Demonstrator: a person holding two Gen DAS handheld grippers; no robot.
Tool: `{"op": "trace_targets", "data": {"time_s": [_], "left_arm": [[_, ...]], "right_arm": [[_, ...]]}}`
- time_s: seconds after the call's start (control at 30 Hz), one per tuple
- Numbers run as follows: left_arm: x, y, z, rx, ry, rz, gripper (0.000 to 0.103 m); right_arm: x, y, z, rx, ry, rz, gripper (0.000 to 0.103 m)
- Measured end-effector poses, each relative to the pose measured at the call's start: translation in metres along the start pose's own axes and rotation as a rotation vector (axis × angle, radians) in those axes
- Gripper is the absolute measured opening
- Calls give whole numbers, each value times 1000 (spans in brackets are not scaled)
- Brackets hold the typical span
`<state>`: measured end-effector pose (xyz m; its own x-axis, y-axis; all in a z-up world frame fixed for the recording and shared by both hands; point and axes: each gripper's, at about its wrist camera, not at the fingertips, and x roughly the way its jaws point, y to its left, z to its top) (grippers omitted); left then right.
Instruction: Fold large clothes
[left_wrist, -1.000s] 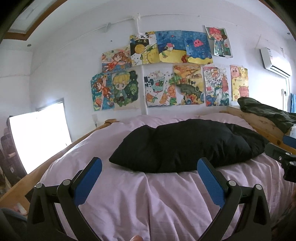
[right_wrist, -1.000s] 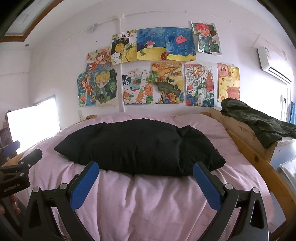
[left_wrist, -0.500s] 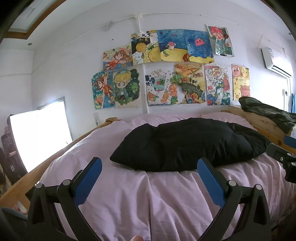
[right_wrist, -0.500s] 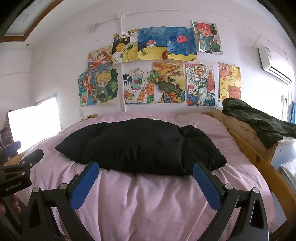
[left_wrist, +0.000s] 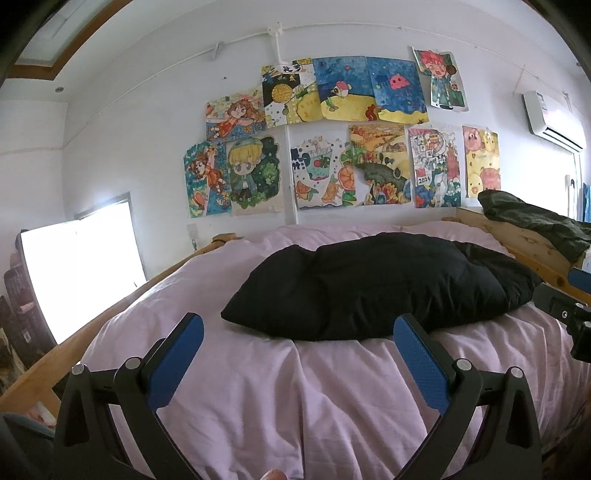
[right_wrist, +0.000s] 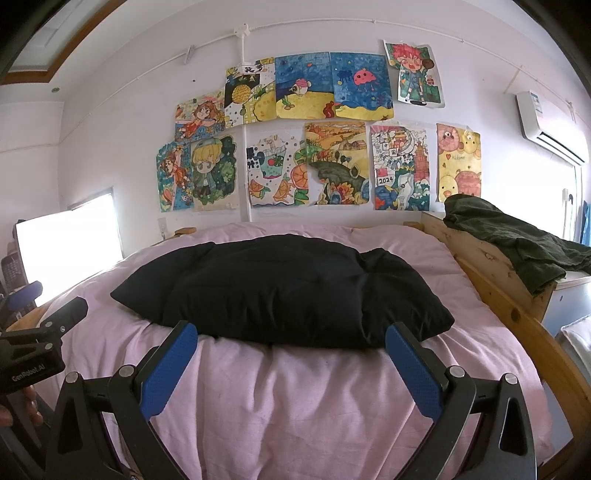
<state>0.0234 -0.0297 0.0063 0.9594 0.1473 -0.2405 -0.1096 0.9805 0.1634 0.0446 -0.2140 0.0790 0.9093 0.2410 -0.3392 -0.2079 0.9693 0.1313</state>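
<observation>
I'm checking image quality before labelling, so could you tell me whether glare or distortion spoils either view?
Left wrist view: the window is blown out white, and fisheye curving bends the wall; the black garment stays sharp. Right wrist view: the same window glare at the left edge, dark corners, and the wooden bed frame bows.

White wall (right_wrist: 110, 147) at twelve o'clock carries children's drawings (right_wrist: 317, 136). Wooden-framed bed (right_wrist: 517, 317) with pink cover (right_wrist: 295, 398) below. Bright window (right_wrist: 70, 243) at nine o'clock. Air conditioner (right_wrist: 550, 125) at two o'clock.
</observation>
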Motion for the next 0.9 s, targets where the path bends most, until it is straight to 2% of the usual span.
{"op": "trace_targets", "data": {"time_s": [0.9], "left_arm": [[3,9,1,5,2,-1,101]], "right_arm": [[0,0,0,2,0,0,103]]}}
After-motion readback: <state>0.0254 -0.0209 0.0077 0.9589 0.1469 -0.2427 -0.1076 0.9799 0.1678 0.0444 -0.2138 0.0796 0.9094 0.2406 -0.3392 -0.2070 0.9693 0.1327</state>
